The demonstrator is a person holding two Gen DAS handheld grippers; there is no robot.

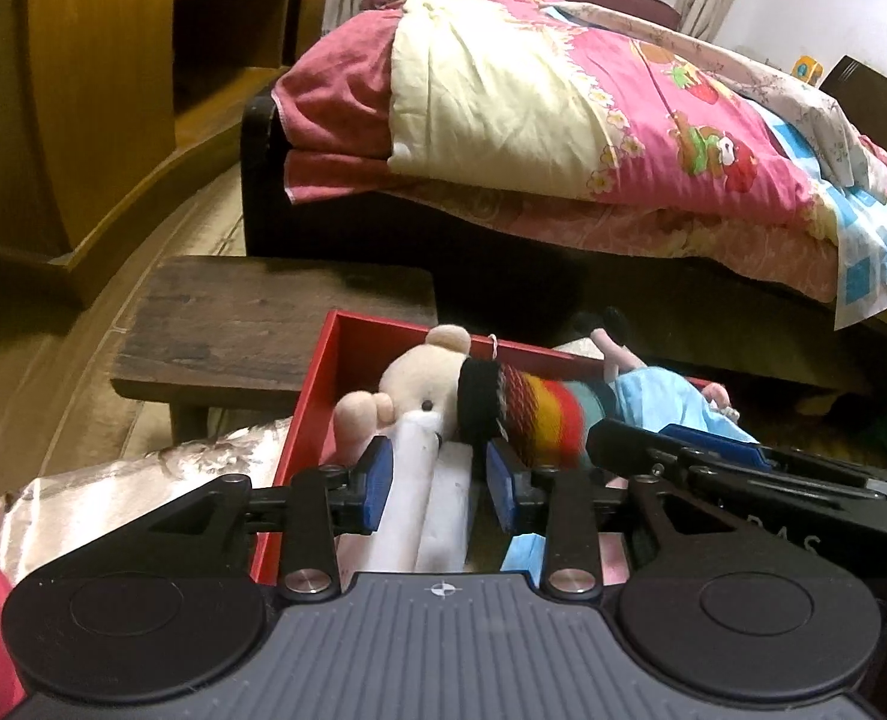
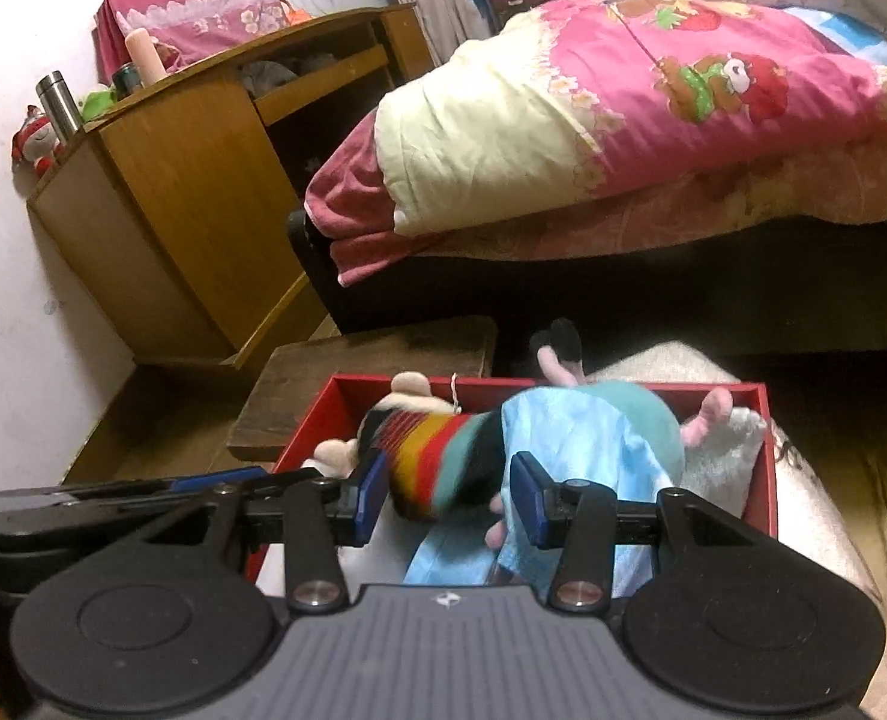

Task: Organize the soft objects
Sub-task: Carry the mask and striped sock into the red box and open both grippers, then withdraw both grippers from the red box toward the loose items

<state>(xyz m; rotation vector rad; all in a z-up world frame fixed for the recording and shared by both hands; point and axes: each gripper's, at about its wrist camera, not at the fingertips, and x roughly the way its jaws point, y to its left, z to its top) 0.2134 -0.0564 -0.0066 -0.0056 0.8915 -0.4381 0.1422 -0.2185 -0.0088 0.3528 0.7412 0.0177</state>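
A red box [image 1: 323,372] [image 2: 764,468] holds several soft toys. A cream plush bear [image 1: 413,375] lies at its left, with white legs [image 1: 419,480] between my left gripper's blue pads. My left gripper [image 1: 437,483] is open around those legs; the right pad stands apart from them. A striped knitted toy [image 1: 527,414] [image 2: 437,456] lies across the box. A doll in a light blue dress [image 2: 593,438] [image 1: 671,402] lies at the right. My right gripper [image 2: 449,495] is open over the striped toy and blue dress, gripping neither.
A dark wooden stool [image 1: 251,324] [image 2: 383,354] stands behind the box. A bed with a pink quilt [image 1: 623,120] [image 2: 653,108] fills the back. A wooden cabinet [image 2: 191,168] stands at the left. A shiny cushion [image 1: 143,480] lies left of the box.
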